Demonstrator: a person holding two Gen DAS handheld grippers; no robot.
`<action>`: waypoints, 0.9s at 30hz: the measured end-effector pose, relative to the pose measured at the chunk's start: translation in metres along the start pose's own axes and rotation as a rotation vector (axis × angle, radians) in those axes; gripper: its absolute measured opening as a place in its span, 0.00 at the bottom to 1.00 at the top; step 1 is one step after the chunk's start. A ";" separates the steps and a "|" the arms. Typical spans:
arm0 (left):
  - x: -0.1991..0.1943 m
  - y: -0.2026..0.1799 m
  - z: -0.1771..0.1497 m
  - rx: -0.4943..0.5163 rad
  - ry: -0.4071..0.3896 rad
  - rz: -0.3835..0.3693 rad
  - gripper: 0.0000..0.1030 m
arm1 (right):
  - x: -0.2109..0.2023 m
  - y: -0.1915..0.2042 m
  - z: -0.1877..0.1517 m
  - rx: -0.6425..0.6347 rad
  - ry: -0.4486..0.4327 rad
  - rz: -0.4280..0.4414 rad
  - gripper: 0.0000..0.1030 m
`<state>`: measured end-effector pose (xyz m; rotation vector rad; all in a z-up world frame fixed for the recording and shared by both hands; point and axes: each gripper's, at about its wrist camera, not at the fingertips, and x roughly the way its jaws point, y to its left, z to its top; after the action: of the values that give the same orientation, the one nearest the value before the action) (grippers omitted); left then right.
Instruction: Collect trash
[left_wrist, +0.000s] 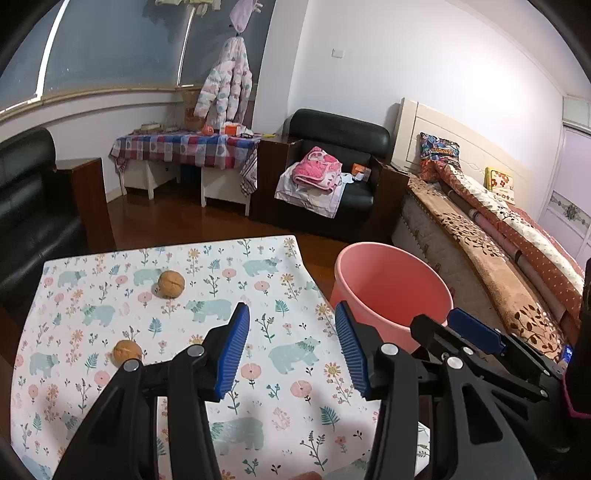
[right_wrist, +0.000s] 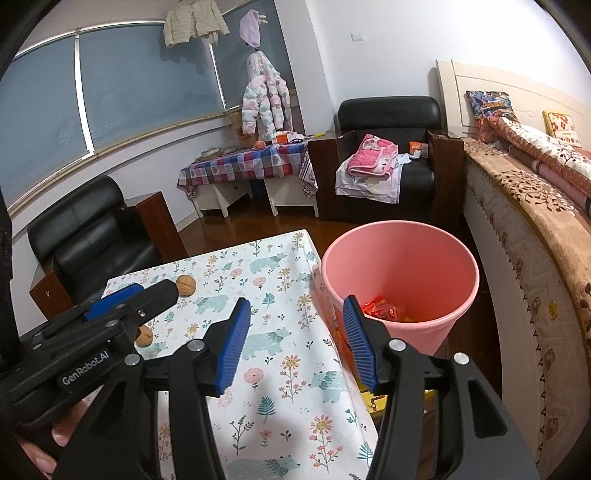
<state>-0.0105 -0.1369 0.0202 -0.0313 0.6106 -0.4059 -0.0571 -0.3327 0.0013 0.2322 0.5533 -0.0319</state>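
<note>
Right wrist view shows red wrappers (right_wrist: 382, 308) lying jumbled, with no clear long axis, at the bottom of the upright pink bin (right_wrist: 400, 236) just beside the tabletop (right_wrist: 280, 365). Two walnuts (left_wrist: 171, 283) rest on the tabletop. The right gripper (right_wrist: 297, 345) and left gripper (left_wrist: 293, 350) both have their jaws spread wide and empty.

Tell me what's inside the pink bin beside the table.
In the right wrist view, the pink bin holds red wrappers with a bit of yellow at the bottom. The right gripper's finger and the bin's near wall cover the rest of the floor.
</note>
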 end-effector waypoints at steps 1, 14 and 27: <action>0.000 -0.001 0.000 0.003 -0.002 0.001 0.47 | 0.000 0.000 0.000 0.001 0.002 0.001 0.51; 0.003 0.000 0.000 0.000 0.008 0.009 0.46 | 0.010 -0.007 0.002 0.010 0.028 0.002 0.51; 0.009 0.003 -0.002 -0.002 0.024 0.009 0.44 | 0.014 -0.009 0.000 0.012 0.039 0.003 0.51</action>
<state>-0.0034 -0.1376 0.0133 -0.0255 0.6347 -0.3969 -0.0465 -0.3411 -0.0078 0.2453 0.5913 -0.0275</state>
